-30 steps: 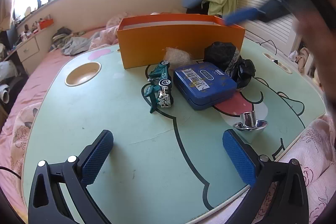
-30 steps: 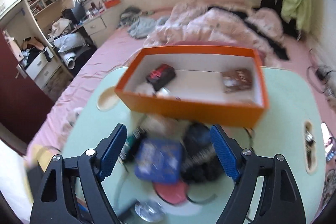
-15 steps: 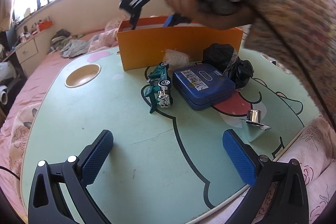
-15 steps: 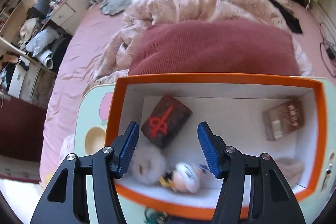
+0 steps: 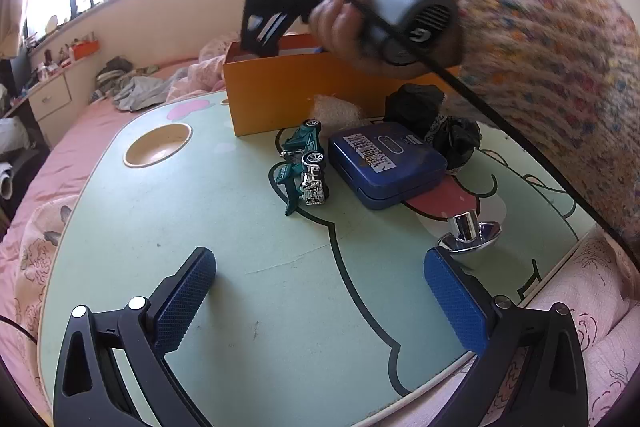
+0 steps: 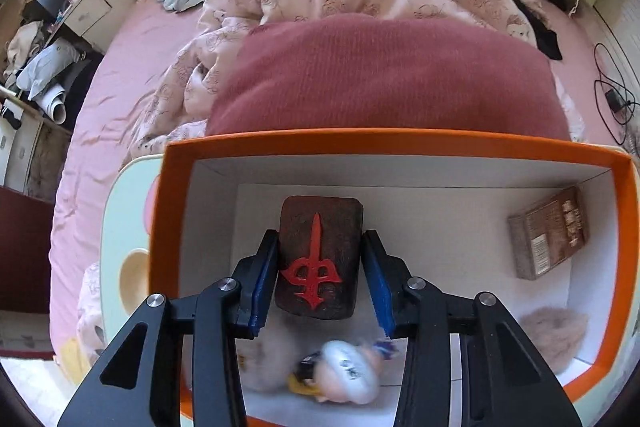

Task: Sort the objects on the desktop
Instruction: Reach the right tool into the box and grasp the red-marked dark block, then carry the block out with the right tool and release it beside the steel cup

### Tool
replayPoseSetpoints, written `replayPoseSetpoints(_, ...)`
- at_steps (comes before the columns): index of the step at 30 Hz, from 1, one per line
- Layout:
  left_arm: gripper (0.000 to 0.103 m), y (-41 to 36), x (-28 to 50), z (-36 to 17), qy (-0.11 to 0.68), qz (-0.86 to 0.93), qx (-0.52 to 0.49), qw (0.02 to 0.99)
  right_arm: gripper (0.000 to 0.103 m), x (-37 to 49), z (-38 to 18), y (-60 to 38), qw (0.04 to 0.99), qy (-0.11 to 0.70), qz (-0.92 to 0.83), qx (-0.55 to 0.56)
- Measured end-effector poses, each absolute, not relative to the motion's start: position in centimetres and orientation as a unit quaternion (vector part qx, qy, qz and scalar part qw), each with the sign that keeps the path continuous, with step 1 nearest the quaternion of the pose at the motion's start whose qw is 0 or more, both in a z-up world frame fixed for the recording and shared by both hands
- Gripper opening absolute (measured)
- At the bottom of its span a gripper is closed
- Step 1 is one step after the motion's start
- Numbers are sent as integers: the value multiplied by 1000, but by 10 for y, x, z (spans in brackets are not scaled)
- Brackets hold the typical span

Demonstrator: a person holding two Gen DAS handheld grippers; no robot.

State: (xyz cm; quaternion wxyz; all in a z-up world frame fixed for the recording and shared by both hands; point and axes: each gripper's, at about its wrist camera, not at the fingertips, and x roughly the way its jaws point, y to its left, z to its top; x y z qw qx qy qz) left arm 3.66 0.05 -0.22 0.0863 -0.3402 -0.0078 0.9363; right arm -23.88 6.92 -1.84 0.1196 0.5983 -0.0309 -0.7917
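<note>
right gripper [image 6: 320, 275] was closing around the dark brown block with a red symbol [image 6: 318, 257] inside the orange cardboard box [image 6: 384, 143]; left gripper [image 5: 320, 301] gaped, empty; the green toy car [image 5: 304, 159] and blue tin [image 5: 386, 165] remained mid-table, unsorted.

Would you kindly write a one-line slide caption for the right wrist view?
Right tongs closing around a dark block with a red symbol inside the orange box.

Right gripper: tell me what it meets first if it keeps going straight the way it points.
The right gripper points down into the orange box, its fingers closing around the dark block with the red symbol. Straight on, it would likely meet that block, then the box floor; depth is unclear.
</note>
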Motion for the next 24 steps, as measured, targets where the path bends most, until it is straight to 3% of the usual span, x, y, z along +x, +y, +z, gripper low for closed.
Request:
replayPoseSetpoints(9,103,1,37,-2,-7,936,-340,86,43,-160,83,124,230,-65,-861,450)
replayPoseSetpoints(12,103,1,37,-2,-7,936,-340,86,43,-116,101,145,249,-40,-869,426)
replayPoseSetpoints(16,103,1,36,-2,-7,936,-340,86,43,-60,85,174,250,8,-870,424)
replayPoseSetpoints(24,103,1,37,-2,-7,936,-340,86,43,-25,7,201,237,25,-827,509)
